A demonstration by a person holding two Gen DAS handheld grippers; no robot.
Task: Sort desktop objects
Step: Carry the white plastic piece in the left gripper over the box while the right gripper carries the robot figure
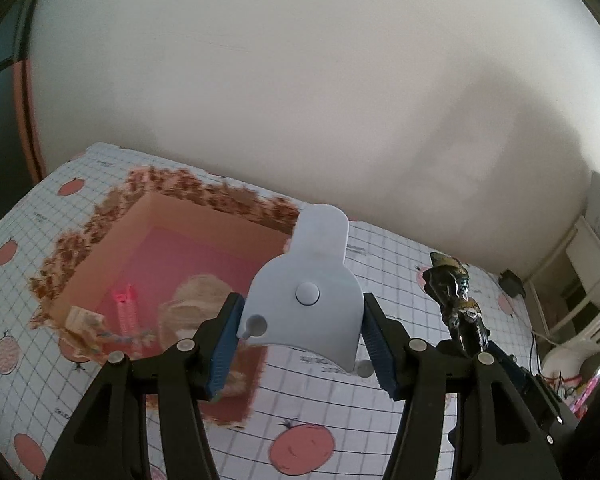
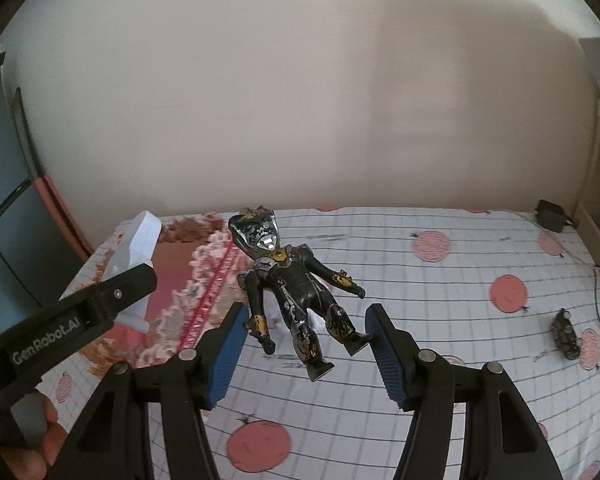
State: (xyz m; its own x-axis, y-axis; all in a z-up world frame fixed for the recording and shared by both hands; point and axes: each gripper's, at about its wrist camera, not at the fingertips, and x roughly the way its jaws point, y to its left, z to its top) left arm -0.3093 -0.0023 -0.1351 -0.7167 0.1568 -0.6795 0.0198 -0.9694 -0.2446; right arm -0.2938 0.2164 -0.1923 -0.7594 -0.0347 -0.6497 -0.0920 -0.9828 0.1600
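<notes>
A checked cloth with red fruit prints (image 2: 440, 292) covered the desk. At its far left stood an open box (image 1: 112, 264) with a pink inside and patterned rim. The left gripper (image 1: 300, 340) held a pale blue plastic piece (image 1: 308, 292) between its jaws, partly open and pressed to its sides, just right of the box. The right gripper (image 2: 306, 356) carried a black and gold figure (image 2: 296, 296) in partly open jaws, above the cloth. A small dark object (image 2: 566, 334) lay far right.
</notes>
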